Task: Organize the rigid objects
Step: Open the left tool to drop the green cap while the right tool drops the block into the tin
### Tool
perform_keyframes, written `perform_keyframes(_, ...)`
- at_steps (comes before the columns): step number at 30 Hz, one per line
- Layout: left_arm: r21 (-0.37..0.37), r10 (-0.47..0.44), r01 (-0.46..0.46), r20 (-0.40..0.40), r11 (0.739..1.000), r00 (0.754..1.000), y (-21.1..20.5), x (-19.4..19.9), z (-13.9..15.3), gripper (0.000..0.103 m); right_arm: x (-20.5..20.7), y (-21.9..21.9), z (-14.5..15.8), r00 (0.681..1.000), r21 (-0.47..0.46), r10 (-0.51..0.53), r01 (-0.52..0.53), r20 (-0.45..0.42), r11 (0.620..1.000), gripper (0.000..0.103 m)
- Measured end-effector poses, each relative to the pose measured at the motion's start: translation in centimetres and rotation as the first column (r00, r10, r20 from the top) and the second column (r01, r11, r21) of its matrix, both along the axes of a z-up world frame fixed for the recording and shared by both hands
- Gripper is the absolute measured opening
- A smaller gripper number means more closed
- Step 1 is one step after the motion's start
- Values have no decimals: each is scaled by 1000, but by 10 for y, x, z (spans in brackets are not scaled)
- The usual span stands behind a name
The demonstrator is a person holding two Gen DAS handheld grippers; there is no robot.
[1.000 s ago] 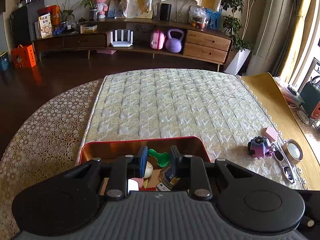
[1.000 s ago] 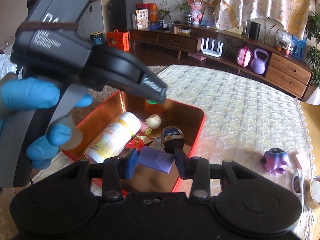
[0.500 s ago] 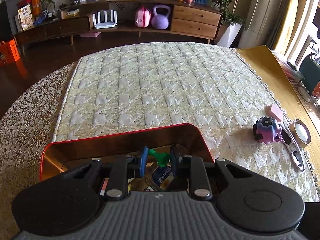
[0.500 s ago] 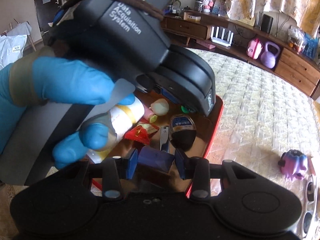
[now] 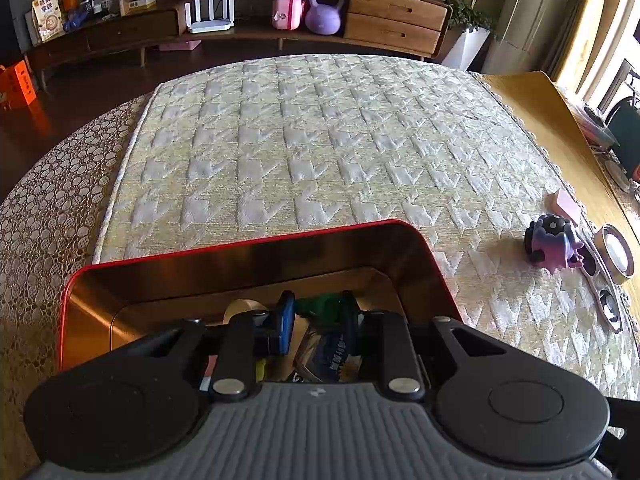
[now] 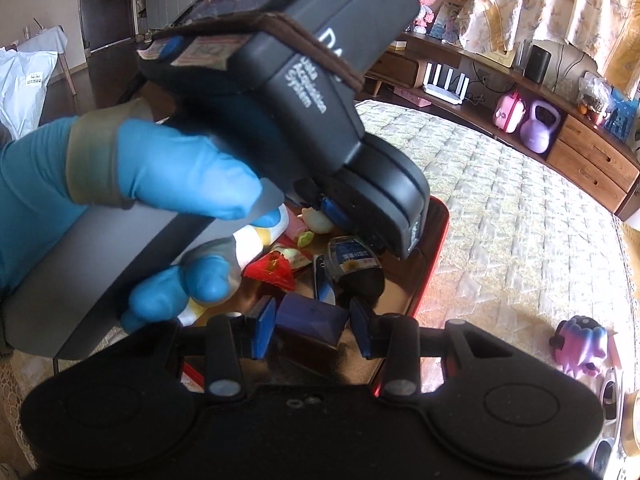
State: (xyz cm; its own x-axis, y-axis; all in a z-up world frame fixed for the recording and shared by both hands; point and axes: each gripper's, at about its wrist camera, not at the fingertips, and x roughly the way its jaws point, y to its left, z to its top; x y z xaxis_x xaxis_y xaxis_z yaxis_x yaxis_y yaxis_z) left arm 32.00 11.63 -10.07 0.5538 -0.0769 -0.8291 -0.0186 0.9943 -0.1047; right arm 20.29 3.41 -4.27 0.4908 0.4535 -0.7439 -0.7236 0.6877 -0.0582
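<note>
Red tray: left tongs clamped on green piece inside; right tongs clamped on blue block above it; purple toy outside, to its right.

A home living room is shown. A long low wooden sideboard with drawers is set along the far wall; a white router, a purple kettlebell, a pink toy case, potted plants and snack packs are kept on it. Floral curtains are hung at the window. A dark wood floor is seen. The bench is covered with a quilted cloth over a lace tablecloth.
</note>
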Motion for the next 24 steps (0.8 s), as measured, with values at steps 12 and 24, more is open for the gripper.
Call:
perform_keyframes(12,-4,38,-38,7,999,999,3,-9,8,25,-7,-6,7,1000,31,-29,29,-7,999,48)
perform_keyframes(24,-8,60,-60,55,998,997,0,-33,33,63,-18,-19,20,999,67,-51,50,17,996,61)
